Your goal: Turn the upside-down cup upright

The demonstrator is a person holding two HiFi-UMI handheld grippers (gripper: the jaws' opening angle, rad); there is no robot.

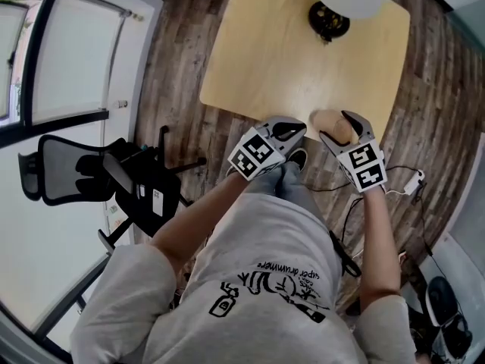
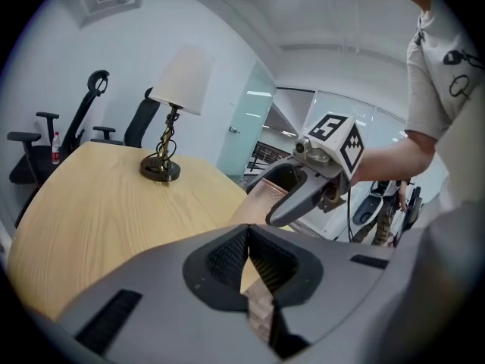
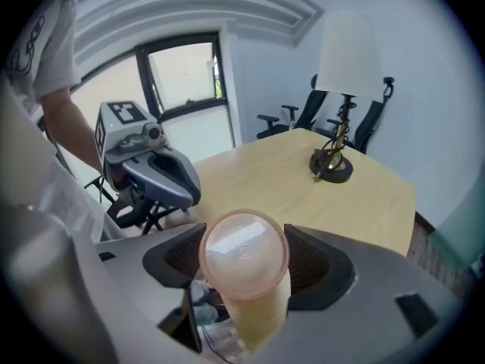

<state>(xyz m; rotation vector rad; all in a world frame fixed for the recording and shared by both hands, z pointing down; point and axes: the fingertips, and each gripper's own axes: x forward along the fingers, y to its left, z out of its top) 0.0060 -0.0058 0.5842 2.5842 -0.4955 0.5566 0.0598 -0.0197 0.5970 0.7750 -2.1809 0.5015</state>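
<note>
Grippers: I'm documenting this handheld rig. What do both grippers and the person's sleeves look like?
Left gripper and right gripper are smooth grey shells with black ribbed jaw pads. Each carries a white cube printed with black square markers. The person wears a grey short-sleeved T-shirt with black print.

Translucent pinkish cup [image 3: 243,250] tilted; base outward, between jaws of right gripper [image 3: 246,262].

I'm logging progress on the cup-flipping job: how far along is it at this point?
Done: the cup is picked up, clamped in the right tongs. In hand: it hangs tilted by the table edge, not upright. Left: finish uprighting it and set it down. The left tongs are shut, empty.
</note>
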